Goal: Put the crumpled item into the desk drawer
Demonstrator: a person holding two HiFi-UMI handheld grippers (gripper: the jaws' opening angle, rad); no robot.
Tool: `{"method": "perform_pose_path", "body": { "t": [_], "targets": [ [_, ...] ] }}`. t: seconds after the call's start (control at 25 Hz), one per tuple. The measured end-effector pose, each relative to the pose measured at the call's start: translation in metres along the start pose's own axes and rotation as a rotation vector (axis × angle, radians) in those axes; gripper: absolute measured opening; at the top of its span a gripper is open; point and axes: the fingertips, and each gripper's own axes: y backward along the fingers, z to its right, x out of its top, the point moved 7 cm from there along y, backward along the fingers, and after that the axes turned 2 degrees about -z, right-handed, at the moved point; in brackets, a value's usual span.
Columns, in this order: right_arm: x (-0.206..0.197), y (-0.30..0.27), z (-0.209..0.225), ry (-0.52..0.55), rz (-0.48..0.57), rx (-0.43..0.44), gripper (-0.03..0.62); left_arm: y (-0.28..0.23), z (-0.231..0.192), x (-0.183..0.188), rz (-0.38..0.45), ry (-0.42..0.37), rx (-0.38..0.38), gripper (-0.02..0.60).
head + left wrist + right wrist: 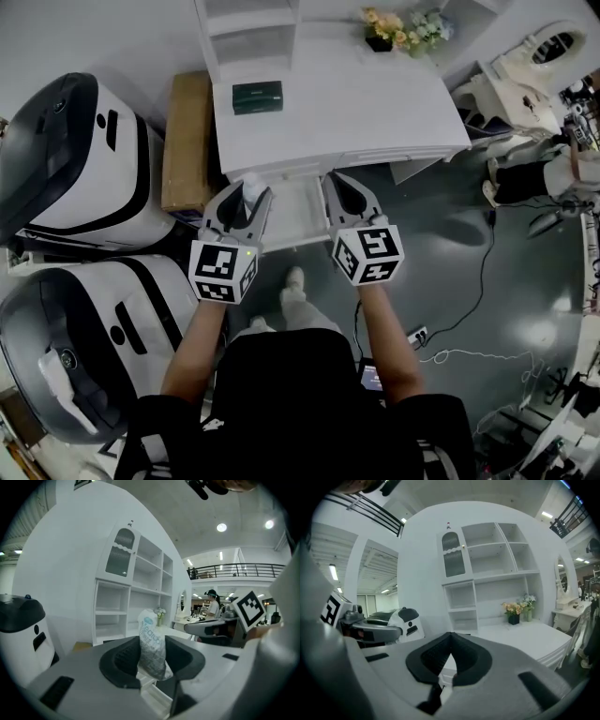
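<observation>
Open lab hall — white machine housings (75, 159), loose floor cables (483, 272), mezzanine railing (234, 569) overhead

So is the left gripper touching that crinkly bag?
Touching. In the left gripper view the left gripper squeezes the crumpled bag from both sides.

Bright, even indoor light. In the left gripper view, round ceiling lamps (221, 527) glare at the far right. In the head view the white tabletop (356, 103) is nearly washed out, and the dark floor (441, 272) carries a pale sheen at the right and soft shadows. Both gripper views bend strongly toward black-rimmed edges. The near bodies of the left tool (152, 648) and right tool (450, 637) are blurred.
</observation>
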Motion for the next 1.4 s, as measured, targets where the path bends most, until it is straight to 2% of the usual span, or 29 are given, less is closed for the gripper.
{"method": "perform_pose_path", "body": {
  "t": [0.48, 0.88, 1.12, 1.32, 1.4],
  "targets": [
    [-0.062, -0.061, 0.047, -0.02, -0.144, 0.027, -0.007, -0.082, -0.012, -0.079, -0.161, 0.078, -0.027, 0.14],
    [-0.131, -0.083, 0.069, -0.04, -0.288, 0.035, -0.008, -0.124, -0.004, -0.154, -0.285, 0.166, -0.064, 0.14],
    [-0.18, -0.098, 0.087, -0.081, -0.339, 0.032, -0.006, -0.147, 0.002, -0.2, -0.341, 0.162, -0.083, 0.14],
    [-0.22, -0.108, 0.093, -0.106, -0.383, 0.038, -0.006, -0.162, 0.002, -0.243, -0.385, 0.121, -0.087, 0.14],
    [-0.237, -0.111, 0.096, -0.113, -0.398, 0.042, -0.006, -0.167, 0.004, -0.261, -0.414, 0.142, -0.093, 0.14]
  ]
}}
